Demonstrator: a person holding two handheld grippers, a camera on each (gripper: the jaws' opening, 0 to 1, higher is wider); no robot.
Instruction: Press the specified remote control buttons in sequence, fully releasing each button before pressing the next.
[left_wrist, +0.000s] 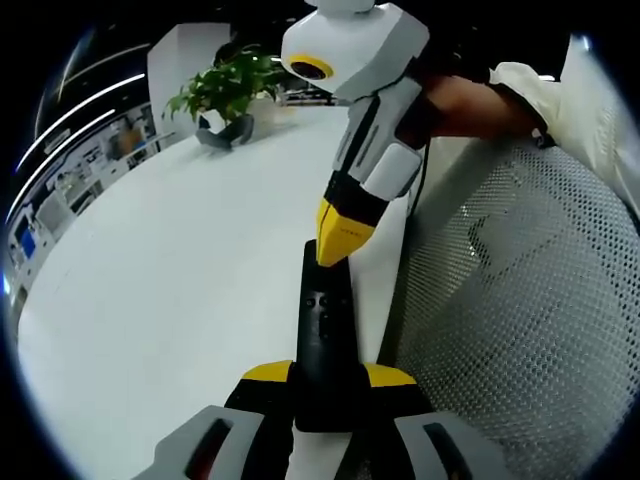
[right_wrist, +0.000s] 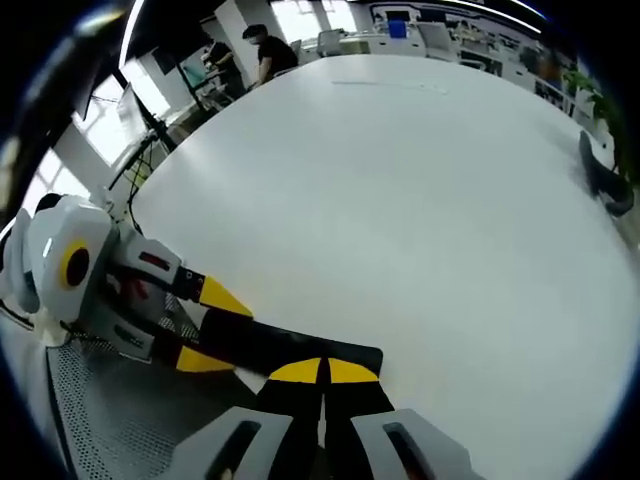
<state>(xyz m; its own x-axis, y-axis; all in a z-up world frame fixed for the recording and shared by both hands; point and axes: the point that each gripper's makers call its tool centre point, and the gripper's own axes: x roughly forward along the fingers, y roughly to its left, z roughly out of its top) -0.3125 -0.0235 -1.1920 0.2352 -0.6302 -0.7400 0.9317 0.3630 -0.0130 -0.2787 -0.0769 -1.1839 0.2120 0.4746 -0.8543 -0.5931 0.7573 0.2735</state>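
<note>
A slim black remote (left_wrist: 325, 312) sticks out forward over the edge of the white table (left_wrist: 170, 280). My left gripper (left_wrist: 328, 376) is shut on its near end, one yellow-tipped jaw on each side. My right gripper (left_wrist: 339, 243) comes down from above with its yellow tips together, touching the remote's far end above the round buttons. In the right gripper view, my right gripper (right_wrist: 325, 372) is shut, with its tips resting on the remote (right_wrist: 270, 342). There the left gripper (right_wrist: 212, 330) reaches in from the left and clamps the remote.
A white mesh chair (left_wrist: 520, 330) stands close beside the table edge, under the person's sleeve (left_wrist: 590, 110). A potted plant (left_wrist: 230, 90) sits at the table's far side. A person (right_wrist: 265, 50) stands beyond the far end of the table.
</note>
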